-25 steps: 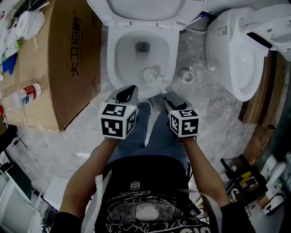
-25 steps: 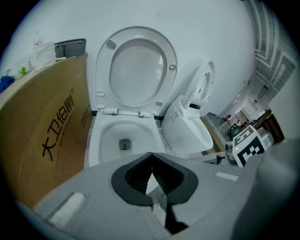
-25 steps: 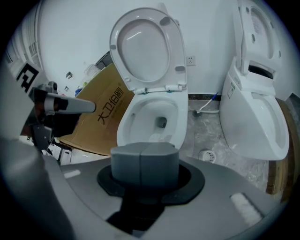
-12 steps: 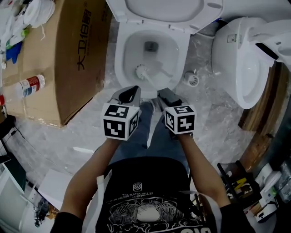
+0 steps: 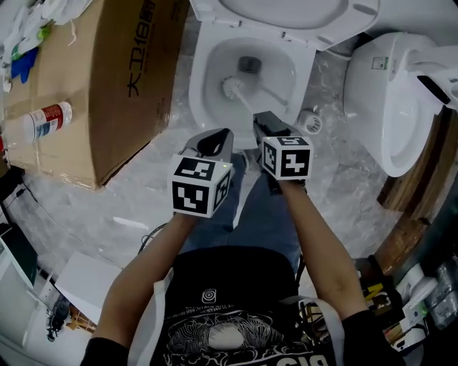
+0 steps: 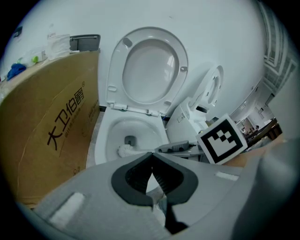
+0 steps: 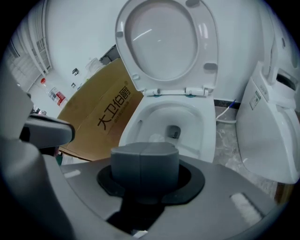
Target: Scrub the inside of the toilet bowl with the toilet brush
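The white toilet bowl (image 5: pixel 196 86) stands open at the top of the head view, its seat and lid (image 5: pixel 286 14) raised. Inside it, the white toilet brush head (image 5: pixel 232 87) lies against the left wall near the drain; its thin handle slants down to the right into my right gripper (image 5: pixel 259 116), which is shut on it. In the left gripper view the brush head (image 6: pixel 124 151) and handle run across to that gripper. My left gripper (image 5: pixel 218 140) hangs over the bowl's front rim, shut on nothing. In the right gripper view the brush head (image 7: pixel 157 138) shows just above the shut jaws.
A large cardboard box (image 5: pixel 107 78) stands left of the toilet, with a spray bottle (image 5: pixel 46 118) beyond it. A second white toilet (image 5: pixel 390 100) lies at the right. The brush holder (image 5: pixel 309 121) sits on the floor between them. The person's jeans (image 5: pixel 250 214) are below the grippers.
The brush head has swept from the bowl's front right across to its left wall, closer to the drain. Both grippers have moved forward toward the bowl.
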`<state>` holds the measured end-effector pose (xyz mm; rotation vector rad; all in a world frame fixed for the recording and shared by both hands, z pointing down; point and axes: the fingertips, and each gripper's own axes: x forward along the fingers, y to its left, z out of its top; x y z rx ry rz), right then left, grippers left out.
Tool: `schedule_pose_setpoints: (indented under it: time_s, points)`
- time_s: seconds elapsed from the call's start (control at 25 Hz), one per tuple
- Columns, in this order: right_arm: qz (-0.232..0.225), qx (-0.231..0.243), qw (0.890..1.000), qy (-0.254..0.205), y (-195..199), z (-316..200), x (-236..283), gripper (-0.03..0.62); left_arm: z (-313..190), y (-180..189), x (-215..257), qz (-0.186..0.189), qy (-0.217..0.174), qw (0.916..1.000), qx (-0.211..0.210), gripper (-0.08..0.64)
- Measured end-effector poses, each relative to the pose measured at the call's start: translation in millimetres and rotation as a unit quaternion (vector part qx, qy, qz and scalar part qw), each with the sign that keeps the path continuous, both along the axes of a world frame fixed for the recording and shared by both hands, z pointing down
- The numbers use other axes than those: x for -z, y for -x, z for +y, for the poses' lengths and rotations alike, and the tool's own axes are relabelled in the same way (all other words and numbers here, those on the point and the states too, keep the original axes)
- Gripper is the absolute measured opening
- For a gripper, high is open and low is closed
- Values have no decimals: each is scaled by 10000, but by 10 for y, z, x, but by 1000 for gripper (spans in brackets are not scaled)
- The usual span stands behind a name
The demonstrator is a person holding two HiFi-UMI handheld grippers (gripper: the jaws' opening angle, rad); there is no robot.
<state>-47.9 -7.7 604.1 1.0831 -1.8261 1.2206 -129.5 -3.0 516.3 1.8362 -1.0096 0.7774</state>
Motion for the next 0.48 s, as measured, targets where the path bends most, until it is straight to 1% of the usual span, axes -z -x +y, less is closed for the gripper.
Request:
schedule_pose_setpoints:
  time_s: [0.16, 0.28, 0.48]
  points:
    - [40, -40, 9998, -183, 16, -282, -39, 150, -2, 62, 13, -48, -10, 10000, -39, -6]
    - [89, -86, 9995, -281, -22, -442, -53, 150, 21, 154, 1, -105, 31, 9999, 20, -6]
    - [228, -260, 9983, -466, -211, -655, -19, 150, 0, 228, -9, -140, 36, 9999, 78, -6]
